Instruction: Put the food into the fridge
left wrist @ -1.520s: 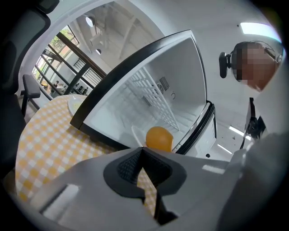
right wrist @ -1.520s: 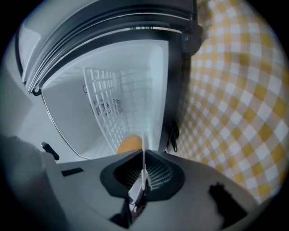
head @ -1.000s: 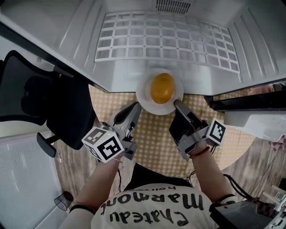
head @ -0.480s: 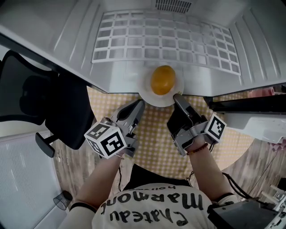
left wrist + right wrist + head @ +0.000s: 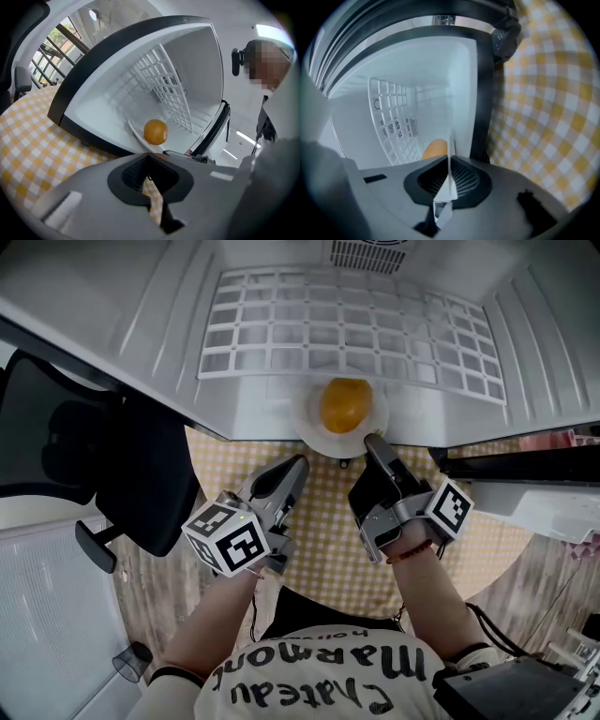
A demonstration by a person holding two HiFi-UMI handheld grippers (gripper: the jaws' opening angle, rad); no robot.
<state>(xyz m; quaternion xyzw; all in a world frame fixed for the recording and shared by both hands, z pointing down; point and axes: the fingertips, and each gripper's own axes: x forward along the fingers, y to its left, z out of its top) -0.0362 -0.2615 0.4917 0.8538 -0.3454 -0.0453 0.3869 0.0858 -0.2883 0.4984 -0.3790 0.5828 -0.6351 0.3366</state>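
Note:
An orange (image 5: 345, 404) lies on a white plate (image 5: 313, 431) at the front lip of the open white fridge (image 5: 234, 399). My right gripper (image 5: 374, 442) is shut on the plate's near right rim; in the right gripper view the thin rim (image 5: 450, 154) stands edge-on between the jaws (image 5: 449, 182), with the orange (image 5: 435, 149) behind it. My left gripper (image 5: 299, 465) hovers over the checked tablecloth (image 5: 328, 531), just short of the plate's left side, jaws together and holding nothing. The left gripper view shows the orange (image 5: 155, 131) and plate (image 5: 135, 135) inside the fridge, beyond its jaws (image 5: 149, 180).
A white wire shelf (image 5: 356, 324) spans the fridge's back, with a vent (image 5: 366, 253) behind it. The fridge door (image 5: 525, 460) stands open at right. A black office chair (image 5: 103, 456) is at left, beside the round table.
The plate with the orange has slid further into the fridge, carried by my right gripper. Both grippers have moved forward a little.

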